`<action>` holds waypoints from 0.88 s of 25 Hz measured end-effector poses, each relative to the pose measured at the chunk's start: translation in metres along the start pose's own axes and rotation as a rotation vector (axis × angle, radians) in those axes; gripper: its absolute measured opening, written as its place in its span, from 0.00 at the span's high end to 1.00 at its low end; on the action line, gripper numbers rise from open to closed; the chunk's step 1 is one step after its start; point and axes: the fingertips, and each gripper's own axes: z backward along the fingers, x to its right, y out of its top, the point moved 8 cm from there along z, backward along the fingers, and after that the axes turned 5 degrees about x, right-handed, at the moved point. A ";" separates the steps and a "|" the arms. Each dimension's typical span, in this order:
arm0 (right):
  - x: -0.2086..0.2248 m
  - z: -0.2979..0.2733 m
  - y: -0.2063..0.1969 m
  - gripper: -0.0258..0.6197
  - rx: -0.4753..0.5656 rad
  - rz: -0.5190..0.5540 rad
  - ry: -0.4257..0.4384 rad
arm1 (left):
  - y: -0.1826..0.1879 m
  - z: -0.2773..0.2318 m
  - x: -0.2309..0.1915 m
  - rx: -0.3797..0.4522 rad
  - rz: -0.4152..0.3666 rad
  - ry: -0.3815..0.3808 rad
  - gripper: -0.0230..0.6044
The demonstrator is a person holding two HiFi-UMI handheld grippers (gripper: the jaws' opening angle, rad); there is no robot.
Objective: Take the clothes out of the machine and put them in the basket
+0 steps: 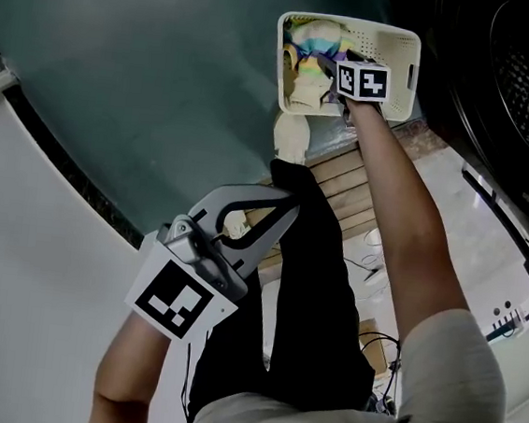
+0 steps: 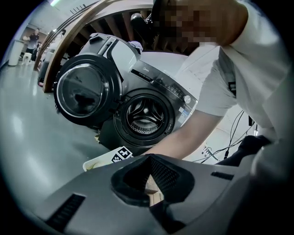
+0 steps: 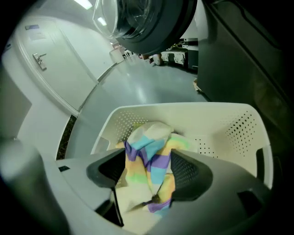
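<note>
Right claw point(image 3: 148, 157) apart round striped cloth point(image 3: 154, 137) in basket point(image 3: 183, 109), arm point(image 1: 406, 202) stretched down; left claw point(image 1: 292, 202) together, empty

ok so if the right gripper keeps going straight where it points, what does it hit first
The right gripper meets the striped cloth between its open jaws first, then likely the basket bottom.

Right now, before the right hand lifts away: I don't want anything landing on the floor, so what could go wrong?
The striped cloth hangs between the right gripper's parted jaws and lies against one pad, so it may snag and lift out of the basket. A cream piece appears to hang over the basket's rim in the head view; it could slide onto the floor.
</note>
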 end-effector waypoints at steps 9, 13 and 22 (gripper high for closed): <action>-0.014 0.079 -0.004 0.51 0.025 -0.023 -0.004 | 0.035 0.013 0.050 0.031 -0.060 -0.031 0.96; -0.036 0.117 0.004 0.51 0.054 0.002 0.015 | 0.050 0.029 0.074 0.046 -0.093 -0.040 0.97; -0.092 0.216 0.011 0.53 0.180 0.007 0.057 | 0.073 0.068 0.139 0.097 -0.140 -0.070 0.96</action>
